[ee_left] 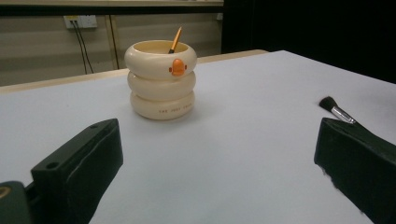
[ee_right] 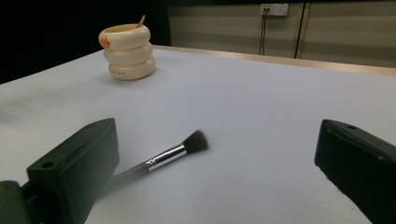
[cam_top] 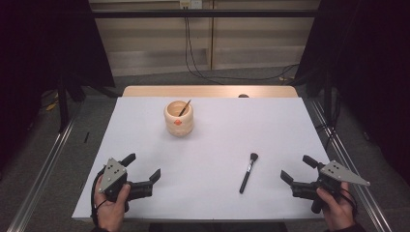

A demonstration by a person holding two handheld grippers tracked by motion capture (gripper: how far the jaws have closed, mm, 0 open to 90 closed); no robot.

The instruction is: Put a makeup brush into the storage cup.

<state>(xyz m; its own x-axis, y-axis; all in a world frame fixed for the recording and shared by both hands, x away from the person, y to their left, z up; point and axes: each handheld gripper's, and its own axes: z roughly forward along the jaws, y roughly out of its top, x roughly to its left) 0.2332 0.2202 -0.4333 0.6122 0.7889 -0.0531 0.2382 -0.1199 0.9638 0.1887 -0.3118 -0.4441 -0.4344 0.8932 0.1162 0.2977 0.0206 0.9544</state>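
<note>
The makeup brush (cam_top: 248, 172) lies flat on the white worktop (cam_top: 212, 145), at about ten o'clock from your right hand-held gripper (cam_top: 293, 169) and near it, untouched. It has a slim black handle, a shiny metal ferrule and a soft, dark, rounded tuft that points away from you. The right gripper view brings out the ferrule's gleam and the fuzzy tuft (ee_right: 195, 141); the left gripper view catches just the bristle end (ee_left: 328, 103) behind one jaw.

At twelve o'clock, well apart from the brush, stands a cream holder (cam_top: 179, 118) shaped like three stacked smooth rings, with an orange mark on its front. The left gripper view shows faint lettering on its bottom ring (ee_left: 161, 84). A thin orange-brown stick (cam_top: 184, 108) leans inside it.

Your right hand-held gripper has its matte black jaws spread wide, holding nothing. Your left hand-held gripper (cam_top: 141, 166), at seven o'clock on the worktop, is likewise spread and empty.
</note>
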